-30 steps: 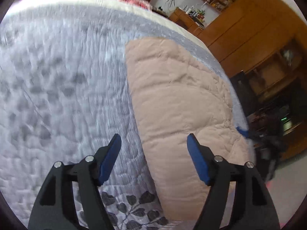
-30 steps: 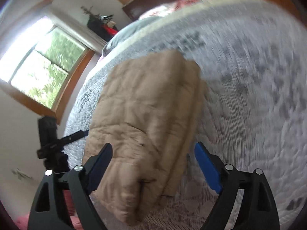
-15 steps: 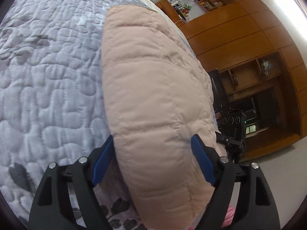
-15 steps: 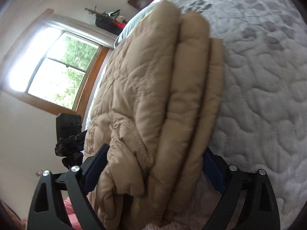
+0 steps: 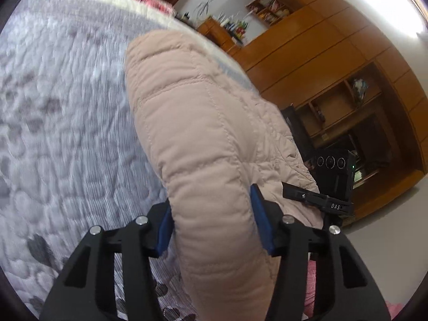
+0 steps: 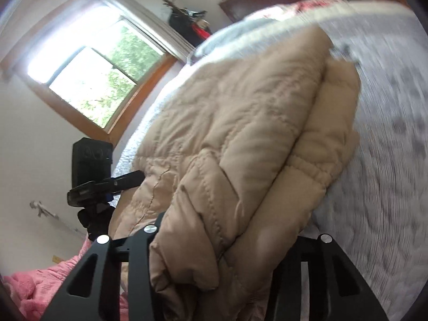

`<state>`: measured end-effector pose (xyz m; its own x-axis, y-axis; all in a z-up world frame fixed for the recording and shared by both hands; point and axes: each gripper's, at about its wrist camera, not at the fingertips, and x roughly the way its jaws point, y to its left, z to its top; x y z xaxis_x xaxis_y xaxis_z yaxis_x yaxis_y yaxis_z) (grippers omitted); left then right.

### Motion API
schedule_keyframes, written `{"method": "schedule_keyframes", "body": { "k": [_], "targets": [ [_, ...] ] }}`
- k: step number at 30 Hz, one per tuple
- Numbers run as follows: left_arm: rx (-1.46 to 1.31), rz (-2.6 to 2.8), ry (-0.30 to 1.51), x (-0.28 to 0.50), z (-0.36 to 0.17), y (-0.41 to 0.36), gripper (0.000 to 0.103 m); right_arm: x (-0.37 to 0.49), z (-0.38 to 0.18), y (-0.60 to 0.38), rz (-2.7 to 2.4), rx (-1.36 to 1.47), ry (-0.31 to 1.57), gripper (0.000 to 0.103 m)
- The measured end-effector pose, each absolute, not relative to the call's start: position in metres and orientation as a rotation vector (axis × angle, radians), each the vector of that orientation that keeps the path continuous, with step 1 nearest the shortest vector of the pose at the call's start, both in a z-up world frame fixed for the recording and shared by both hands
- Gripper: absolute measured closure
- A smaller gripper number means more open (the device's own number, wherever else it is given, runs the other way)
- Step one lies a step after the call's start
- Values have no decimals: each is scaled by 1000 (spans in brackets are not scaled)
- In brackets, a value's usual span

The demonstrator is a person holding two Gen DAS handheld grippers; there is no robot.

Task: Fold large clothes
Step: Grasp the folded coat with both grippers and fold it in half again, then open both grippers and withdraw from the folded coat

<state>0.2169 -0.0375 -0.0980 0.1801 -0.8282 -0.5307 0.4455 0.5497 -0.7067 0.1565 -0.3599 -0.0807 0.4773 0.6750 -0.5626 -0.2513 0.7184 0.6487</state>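
Observation:
A folded beige quilted jacket [image 5: 208,139] lies on the grey patterned bedspread [image 5: 61,123]. My left gripper [image 5: 214,227] is shut on the near end of the folded jacket, its blue pads pressed into both sides of the bundle. In the right wrist view the same jacket [image 6: 240,139] shows several stacked layers. My right gripper [image 6: 224,243] is shut on the jacket's other end, with the fabric bulging over its fingers and hiding the pads. The other gripper's tip and camera block show at the left of the right wrist view [image 6: 107,184].
Wooden wardrobes and shelves [image 5: 334,61] stand beyond the bed on the left wrist view's right. A window [image 6: 93,85] and white wall lie past the bed edge. Pink fabric [image 6: 40,281] lies low at the left. Pillows sit at the bed's head [image 6: 240,34].
Both grippers moved in onto the ends of the folded jacket and closed on it. The jacket ends now rise slightly off the bedspread, and both views are tilting.

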Motion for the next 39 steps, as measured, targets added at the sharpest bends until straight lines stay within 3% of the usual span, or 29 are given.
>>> {"method": "schedule_keyframes", "body": {
  "k": [11,21,25,27,32,39],
  "targets": [
    [-501,-820,853,288,-55,16,52,272,-21,-293,663,376,851,60],
    [-543,-658,909,352,-101,58,51,371,-73,-246,700,372,963,59],
    [-536,-661,926,357,-117,71,47,374,-99,-251,709,420,982,52],
    [-515,-657,931,358,-114,69,43,372,-100,-259,703,442,986,43],
    [-463,-605,935,333,-103,75,36,345,-91,-273,643,410,974,32],
    [-375,-498,890,280,-77,90,31,286,-66,-298,591,390,933,31]
  ]
}}
